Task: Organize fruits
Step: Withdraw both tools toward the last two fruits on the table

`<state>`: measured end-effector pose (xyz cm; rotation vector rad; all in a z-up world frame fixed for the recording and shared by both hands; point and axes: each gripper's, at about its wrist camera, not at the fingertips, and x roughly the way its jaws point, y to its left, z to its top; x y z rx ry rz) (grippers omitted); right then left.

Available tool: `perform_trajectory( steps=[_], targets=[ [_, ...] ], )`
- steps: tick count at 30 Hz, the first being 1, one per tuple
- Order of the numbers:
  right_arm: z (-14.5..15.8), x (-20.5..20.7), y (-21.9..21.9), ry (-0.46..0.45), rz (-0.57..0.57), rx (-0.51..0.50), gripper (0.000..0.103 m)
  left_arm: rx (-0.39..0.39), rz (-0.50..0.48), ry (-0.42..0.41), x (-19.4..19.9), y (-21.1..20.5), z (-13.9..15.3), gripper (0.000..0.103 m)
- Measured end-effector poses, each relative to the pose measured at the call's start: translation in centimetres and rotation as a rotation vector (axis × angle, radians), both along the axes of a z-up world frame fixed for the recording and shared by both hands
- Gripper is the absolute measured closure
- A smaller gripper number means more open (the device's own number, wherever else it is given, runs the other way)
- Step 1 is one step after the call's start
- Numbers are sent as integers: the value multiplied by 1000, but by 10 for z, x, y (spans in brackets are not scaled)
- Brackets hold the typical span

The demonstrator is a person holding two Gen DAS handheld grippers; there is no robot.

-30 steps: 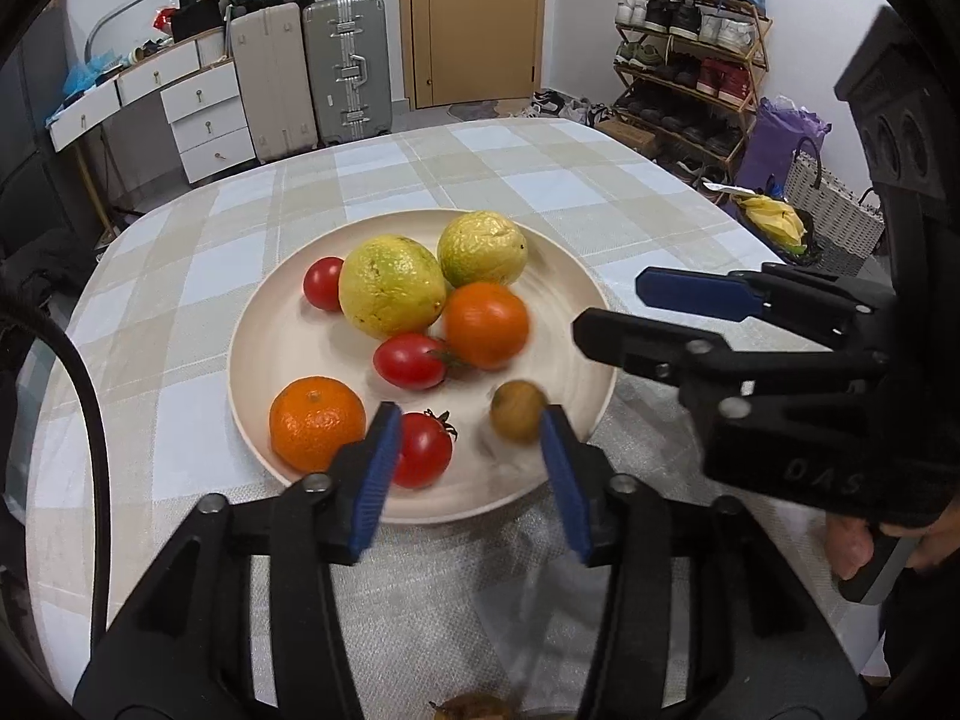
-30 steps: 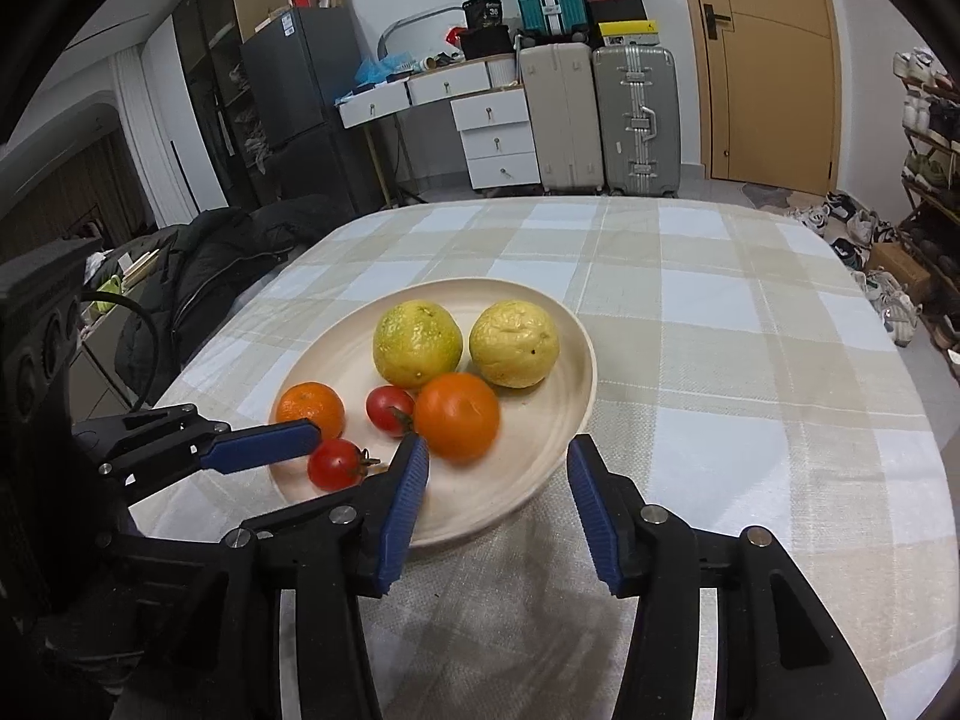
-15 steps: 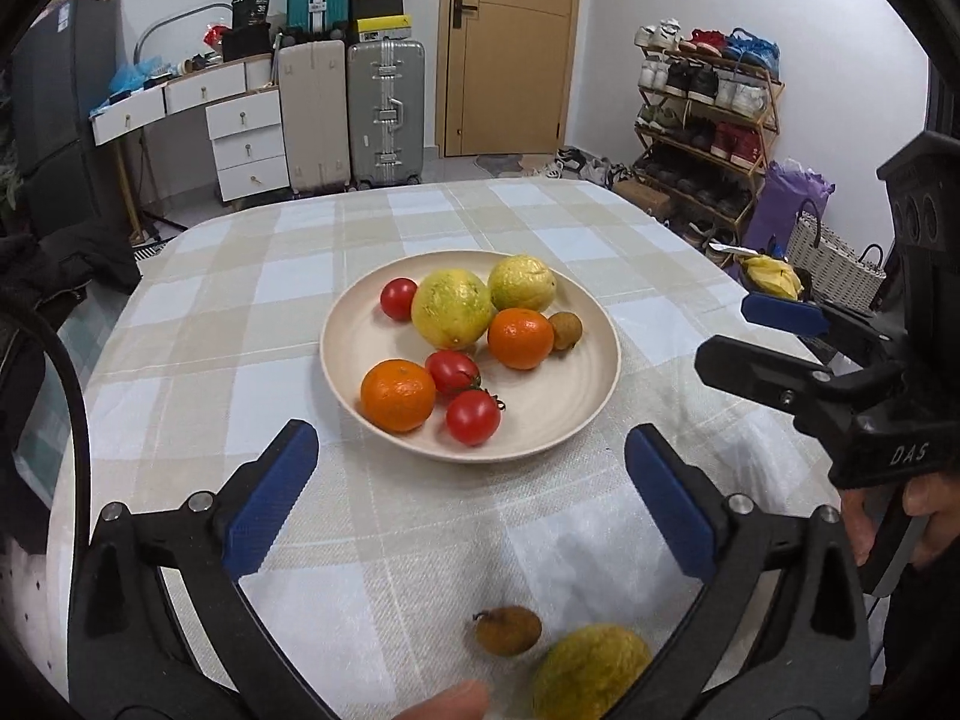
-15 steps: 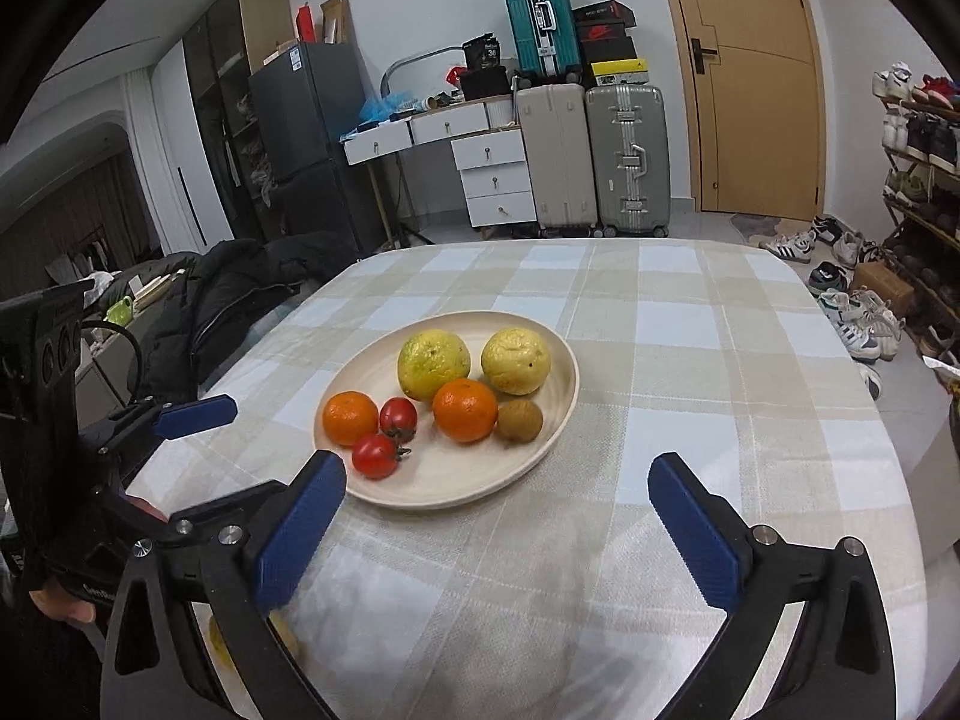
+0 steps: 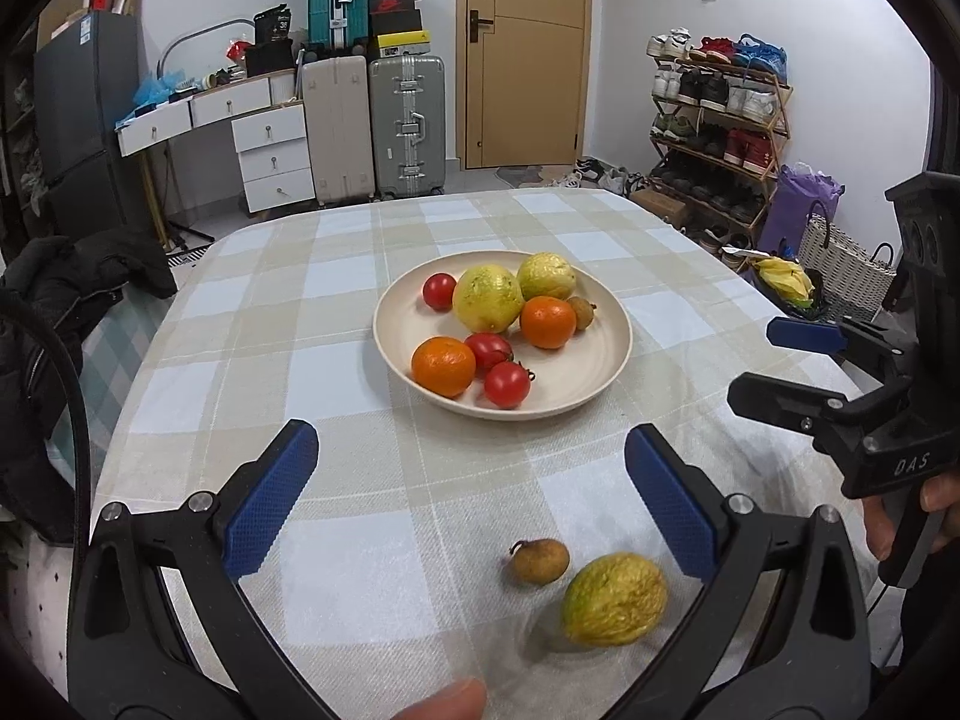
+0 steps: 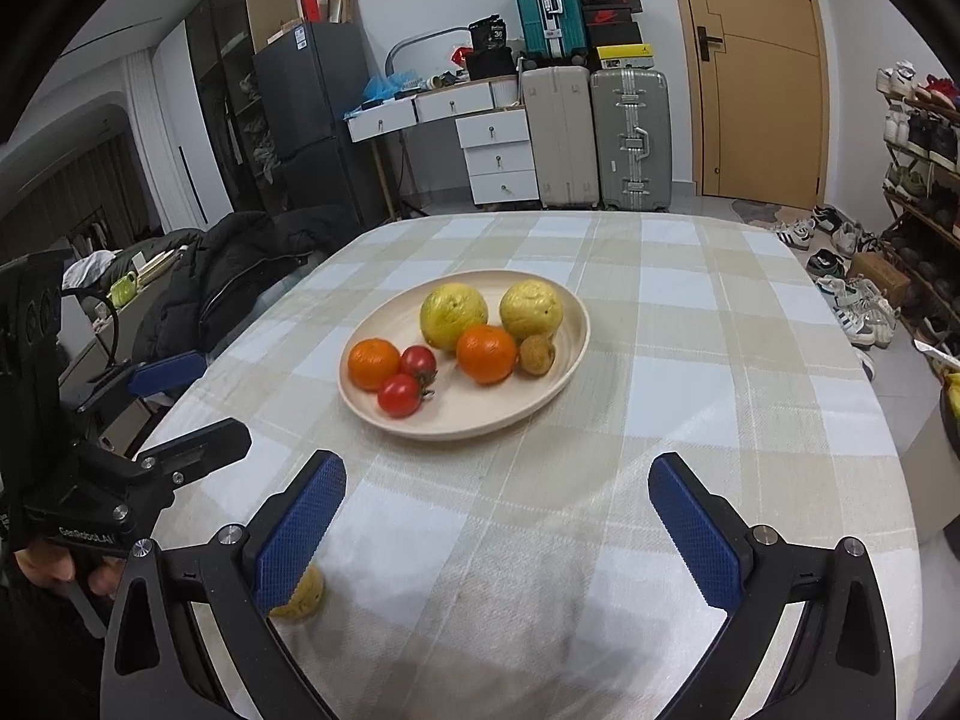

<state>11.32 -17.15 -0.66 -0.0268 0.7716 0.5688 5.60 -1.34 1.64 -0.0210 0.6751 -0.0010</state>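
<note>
Fruits sit in the round cream plate (image 5: 618, 324) mid-table; left to right, the spread, empty left gripper (image 5: 471, 501) frames a small brown, possibly longan, fruit (image 5: 540, 561) and wrinkled yellow-green fruit (image 5: 615, 597) on the checked tablecloth (image 5: 336, 372); the right gripper (image 6: 495, 525) gapes empty.

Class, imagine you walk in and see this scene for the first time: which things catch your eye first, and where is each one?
The cream plate in the middle of the checked tablecloth draws the eye, heaped with oranges, red tomatoes and yellow-green fruits. Nearer the camera, a loose yellow-green fruit and a small brown fruit lie on the cloth, off the plate. The left gripper and right gripper frame the views, blue-padded fingers spread wide and empty.
</note>
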Motion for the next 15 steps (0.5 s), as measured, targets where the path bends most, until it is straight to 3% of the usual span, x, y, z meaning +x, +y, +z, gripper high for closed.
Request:
perform_trajectory(
  steps=[15],
  targets=[
    [-11, -31, 28, 38, 71, -58, 0, -27, 54, 23, -32, 24, -3, 1]
  ],
)
